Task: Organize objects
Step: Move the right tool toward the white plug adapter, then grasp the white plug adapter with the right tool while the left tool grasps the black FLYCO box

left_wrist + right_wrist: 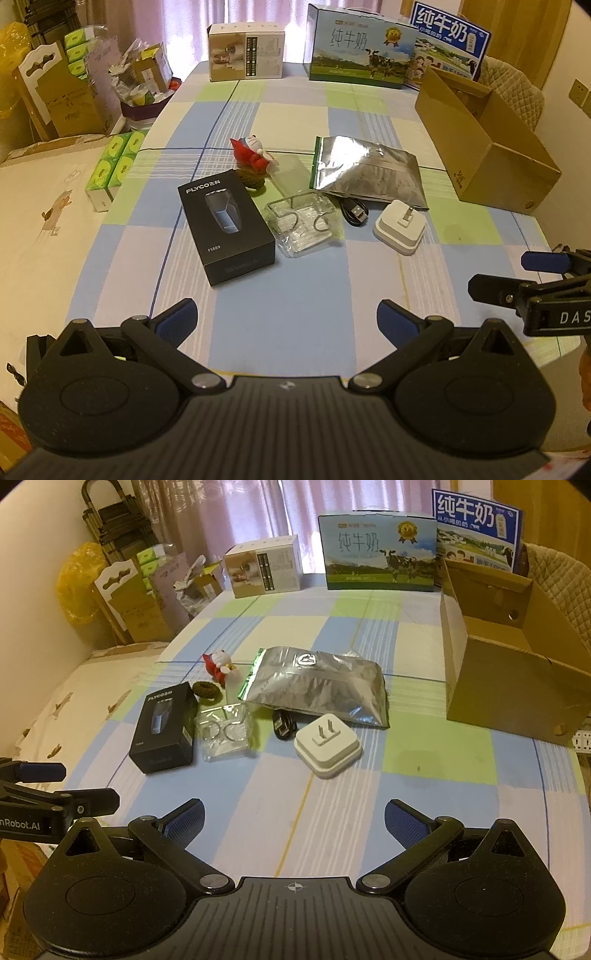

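Note:
On the checked tablecloth lie a black shaver box point(225, 230) point(164, 729), a clear plastic tray point(304, 223) point(225, 731), a silver foil pouch point(365, 171) point(317, 685), a white plug adapter point(399, 229) point(327, 749), a black USB cable point(354, 214) point(282, 725), a red toy figure point(251, 151) point(218, 664) and a dark hair tie point(253, 177) point(207, 692). An open cardboard box point(491, 147) point(513, 664) stands at the right. My left gripper point(286, 325) and right gripper point(293, 821) hover open near the table's front edge, holding nothing.
Two milk cartons point(360, 51) point(380, 554) and a white carton point(245, 51) point(264, 566) stand at the table's far edge. Green tissue packs point(114, 166) and cardboard clutter point(66, 96) crowd the left side. A quilted chair point(517, 85) stands behind the open box.

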The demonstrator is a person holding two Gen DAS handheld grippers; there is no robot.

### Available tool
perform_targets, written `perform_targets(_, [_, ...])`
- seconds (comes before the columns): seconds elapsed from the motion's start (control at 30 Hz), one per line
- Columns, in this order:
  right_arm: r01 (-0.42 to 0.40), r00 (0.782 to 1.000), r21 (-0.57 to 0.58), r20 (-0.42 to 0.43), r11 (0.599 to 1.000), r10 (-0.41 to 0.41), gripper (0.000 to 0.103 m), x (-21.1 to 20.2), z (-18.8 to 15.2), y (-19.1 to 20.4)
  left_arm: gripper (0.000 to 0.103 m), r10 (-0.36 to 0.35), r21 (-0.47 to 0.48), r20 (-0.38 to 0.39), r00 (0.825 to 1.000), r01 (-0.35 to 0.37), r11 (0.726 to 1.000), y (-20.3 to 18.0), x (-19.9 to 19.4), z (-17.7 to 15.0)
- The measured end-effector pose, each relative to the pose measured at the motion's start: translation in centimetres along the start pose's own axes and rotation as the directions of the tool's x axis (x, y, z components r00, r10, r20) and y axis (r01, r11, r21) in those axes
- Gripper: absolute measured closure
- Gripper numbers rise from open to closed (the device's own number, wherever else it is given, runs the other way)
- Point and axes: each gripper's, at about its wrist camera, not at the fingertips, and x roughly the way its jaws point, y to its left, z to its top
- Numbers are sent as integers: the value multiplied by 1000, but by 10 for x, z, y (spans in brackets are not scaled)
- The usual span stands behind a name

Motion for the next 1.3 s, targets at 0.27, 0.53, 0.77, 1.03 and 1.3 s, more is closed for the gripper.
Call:
perform_targets(0.27, [-14, 999, -50, 36, 999, 15, 2, 23, 13, -17, 1, 35, -35, -18, 999, -36, 999, 9, 17, 9])
perform_targets(0.53, [-39, 998, -115, 38, 993, 44, 16, 62, 26, -34, 1, 94, -91, -37, 995, -97, 991, 29, 40, 18])
perform_targets(0.77, [-73, 995, -183, 47, 980, 83, 22, 94, 36, -44, 1, 117, -132, -46, 992, -123, 984, 42, 58, 25])
perform_targets(1.03, [-105, 994, -264, 9, 959, 111, 24, 130, 42, -50, 1, 130, -166, -64, 989, -139, 976, 48, 81, 33])
perform_targets(1.3, [-111, 994, -317, -50, 942, 101, 30, 157, 41, -47, 1, 148, -182, -74, 986, -159, 970, 52, 100, 41])
